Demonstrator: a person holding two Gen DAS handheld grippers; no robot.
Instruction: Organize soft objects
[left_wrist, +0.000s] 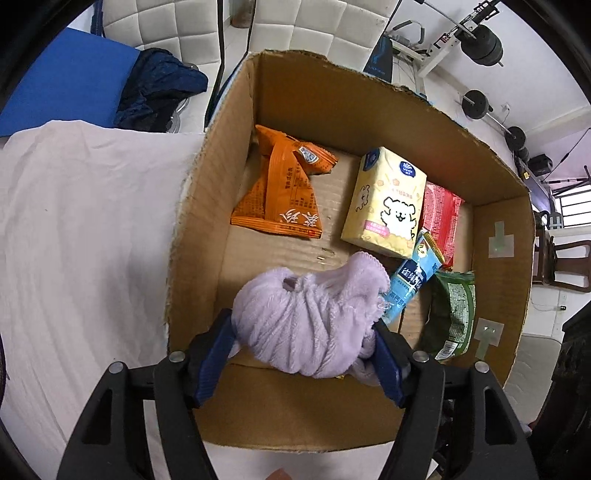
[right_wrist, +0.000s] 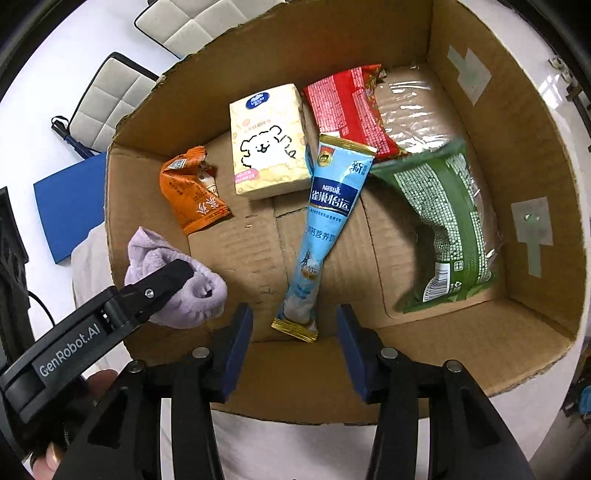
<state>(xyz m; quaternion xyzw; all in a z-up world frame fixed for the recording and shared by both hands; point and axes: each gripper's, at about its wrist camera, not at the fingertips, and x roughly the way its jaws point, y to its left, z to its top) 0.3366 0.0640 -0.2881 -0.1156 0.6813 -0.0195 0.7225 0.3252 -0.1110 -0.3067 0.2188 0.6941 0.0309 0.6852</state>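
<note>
My left gripper (left_wrist: 306, 328) is shut on a bunched lilac towel (left_wrist: 306, 314) and holds it over the near left part of an open cardboard box (left_wrist: 332, 96). The towel (right_wrist: 173, 277) and left gripper also show in the right wrist view at the box's left wall. My right gripper (right_wrist: 295, 325) is open and empty above the box's near wall (right_wrist: 317, 376), just behind a blue Nestle sachet (right_wrist: 321, 229). In the box lie an orange packet (left_wrist: 280, 192), a yellow tissue pack (left_wrist: 384, 203), a red packet (right_wrist: 347, 107) and a green bag (right_wrist: 443, 221).
The box stands on a table with a pale pink cloth (left_wrist: 81, 229). A blue mat (left_wrist: 62, 81) and a dark garment (left_wrist: 159, 88) lie beyond it. White padded chairs (left_wrist: 288, 22) and gym weights (left_wrist: 480, 40) stand behind.
</note>
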